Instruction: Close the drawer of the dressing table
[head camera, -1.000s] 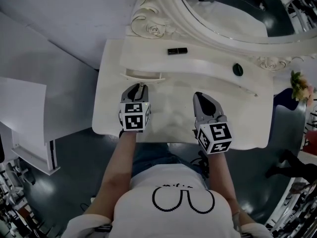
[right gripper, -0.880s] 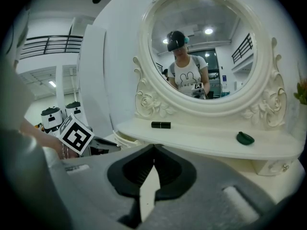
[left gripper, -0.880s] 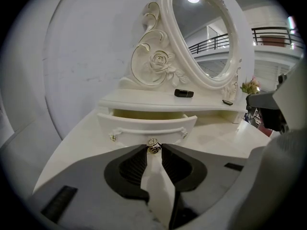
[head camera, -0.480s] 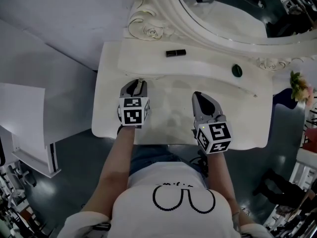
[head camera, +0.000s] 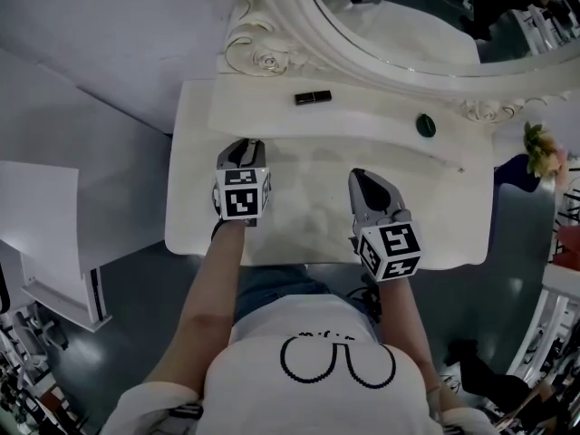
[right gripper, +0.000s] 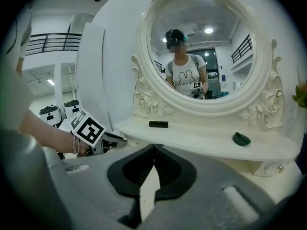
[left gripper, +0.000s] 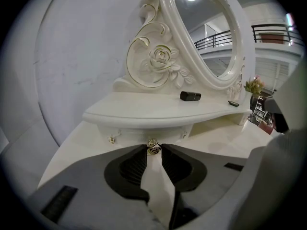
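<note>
The white dressing table [head camera: 308, 202] has a small drawer [left gripper: 144, 130] under the left end of its raised shelf [head camera: 362, 116]. The drawer front sits in under the shelf edge. Its gold knob [left gripper: 153, 147] is pinched between the tips of my left gripper [left gripper: 153, 150], which is shut on it. From the head view the left gripper [head camera: 246, 145] reaches right up to the shelf edge. My right gripper [head camera: 359, 176] hovers over the tabletop to the right, shut with nothing in it; its tips [right gripper: 153, 150] meet.
A black tube [head camera: 313, 97] and a dark green oval thing [head camera: 426, 125] lie on the shelf. The oval mirror [head camera: 399, 16] with carved roses rises behind. Flowers [head camera: 544, 148] stand at the right, a white panel [head camera: 45, 216] at the left.
My left gripper has moved toward the back of the table with the knob, and the drawer has slid in under the shelf. The right gripper has stayed put.
</note>
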The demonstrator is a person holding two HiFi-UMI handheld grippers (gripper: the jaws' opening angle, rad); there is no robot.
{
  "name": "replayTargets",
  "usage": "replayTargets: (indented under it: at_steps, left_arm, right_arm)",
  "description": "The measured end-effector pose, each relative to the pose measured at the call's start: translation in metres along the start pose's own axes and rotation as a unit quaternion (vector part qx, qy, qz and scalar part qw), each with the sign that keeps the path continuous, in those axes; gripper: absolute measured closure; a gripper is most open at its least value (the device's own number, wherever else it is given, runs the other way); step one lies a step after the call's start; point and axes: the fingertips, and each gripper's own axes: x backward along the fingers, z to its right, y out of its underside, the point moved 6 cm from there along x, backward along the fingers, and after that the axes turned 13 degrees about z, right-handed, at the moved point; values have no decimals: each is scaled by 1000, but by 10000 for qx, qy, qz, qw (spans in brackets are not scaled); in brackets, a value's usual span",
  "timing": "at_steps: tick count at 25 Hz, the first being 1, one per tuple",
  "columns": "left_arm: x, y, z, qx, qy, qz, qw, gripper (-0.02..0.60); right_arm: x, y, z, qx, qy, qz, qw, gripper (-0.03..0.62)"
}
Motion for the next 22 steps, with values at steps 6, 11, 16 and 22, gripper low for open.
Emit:
replayTargets:
  at_steps: [6, 11, 16, 22]
  left_arm:
    - [0, -3, 1, 243, -153, 226, 9993, 352]
    - [9, -7, 4, 228, -122, 264, 9993, 276]
    - [29, -12, 3, 248, -271, 406, 9985, 276]
    - [59, -20, 6, 164, -386, 591, 9974, 276]
  right_arm:
    - [7, -1, -1, 28, -25, 15, 10000, 594]
    - [13, -2, -3, 38, -37, 82, 10000, 594]
    - [20, -7, -6, 31, -58, 229, 9997, 594]
    - [37, -17, -6, -40, 49, 514, 9987, 594]
